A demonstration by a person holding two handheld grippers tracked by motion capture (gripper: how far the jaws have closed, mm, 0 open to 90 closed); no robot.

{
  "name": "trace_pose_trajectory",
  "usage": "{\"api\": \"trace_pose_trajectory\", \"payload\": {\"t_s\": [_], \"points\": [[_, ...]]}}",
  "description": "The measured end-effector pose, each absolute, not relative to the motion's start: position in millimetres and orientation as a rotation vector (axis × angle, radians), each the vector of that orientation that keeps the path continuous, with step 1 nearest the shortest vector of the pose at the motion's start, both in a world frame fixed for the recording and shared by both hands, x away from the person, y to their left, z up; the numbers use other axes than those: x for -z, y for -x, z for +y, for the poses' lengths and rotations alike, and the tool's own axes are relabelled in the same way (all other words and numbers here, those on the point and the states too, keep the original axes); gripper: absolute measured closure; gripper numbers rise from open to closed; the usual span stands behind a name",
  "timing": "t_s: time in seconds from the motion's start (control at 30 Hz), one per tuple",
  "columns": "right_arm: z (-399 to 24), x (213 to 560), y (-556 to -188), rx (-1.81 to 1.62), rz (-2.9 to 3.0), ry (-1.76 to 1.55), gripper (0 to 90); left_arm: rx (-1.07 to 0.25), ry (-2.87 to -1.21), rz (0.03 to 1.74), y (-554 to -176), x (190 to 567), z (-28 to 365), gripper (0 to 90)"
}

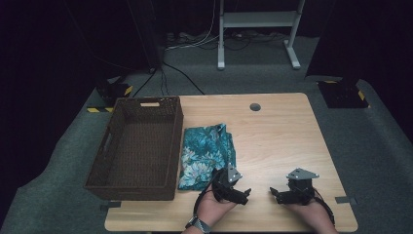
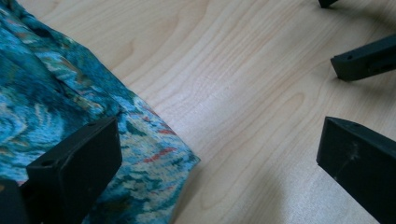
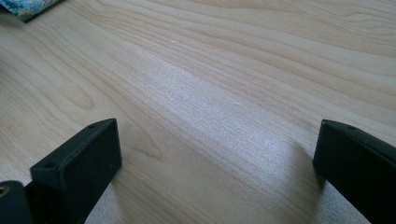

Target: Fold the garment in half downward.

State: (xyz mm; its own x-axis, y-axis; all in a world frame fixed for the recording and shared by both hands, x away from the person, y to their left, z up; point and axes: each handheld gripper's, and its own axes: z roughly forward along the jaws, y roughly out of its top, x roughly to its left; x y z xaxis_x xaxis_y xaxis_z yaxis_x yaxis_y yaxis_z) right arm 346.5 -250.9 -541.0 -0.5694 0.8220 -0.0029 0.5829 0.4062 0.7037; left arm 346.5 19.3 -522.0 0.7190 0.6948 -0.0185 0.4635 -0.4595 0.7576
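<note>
From the high view, a brown basket [image 1: 139,148] is seen just left of the folded blue cloth [image 1: 207,153], which runs long from near to far on the table [image 1: 277,136]. Both grippers are held near the front edge.

In the left gripper view, the left gripper [image 2: 217,156] is spread wide, one jaw over the cloth [image 2: 56,98] corner.

In the right gripper view, the right gripper [image 3: 217,156] is spread wide over bare wood.

One wicker basket [image 1: 139,148] is seen at the left of the high view, on one wooden table [image 1: 282,141]. One folded teal patterned cloth [image 1: 207,153] is counted just right of the basket, at the centre of the frame. Two grippers are counted near the lower edge: the left gripper [image 1: 243,194] and the right gripper [image 1: 275,193], each held by one hand, so two hands are seen. One dark round hole [image 1: 254,107] is found in the tabletop, toward the upper centre. One white frame [image 1: 258,29] is seen on the floor at the top.
</note>
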Motion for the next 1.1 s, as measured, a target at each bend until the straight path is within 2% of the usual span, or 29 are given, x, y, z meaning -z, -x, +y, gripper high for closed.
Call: {"api": "trace_pose_trajectory", "payload": {"t_s": [0.63, 1.1], "points": [[-251.2, 541.0, -346.1, -0.958, 2.321, -1.209, 1.0, -0.473, -2.136, 0.819, -369.7, 489.6, 27.4, 0.4], [-251.2, 541.0, -346.1, -0.958, 2.321, -1.209, 1.0, -0.493, -2.098, 0.862, -396.6, 473.3, 37.6, 0.2]]}}
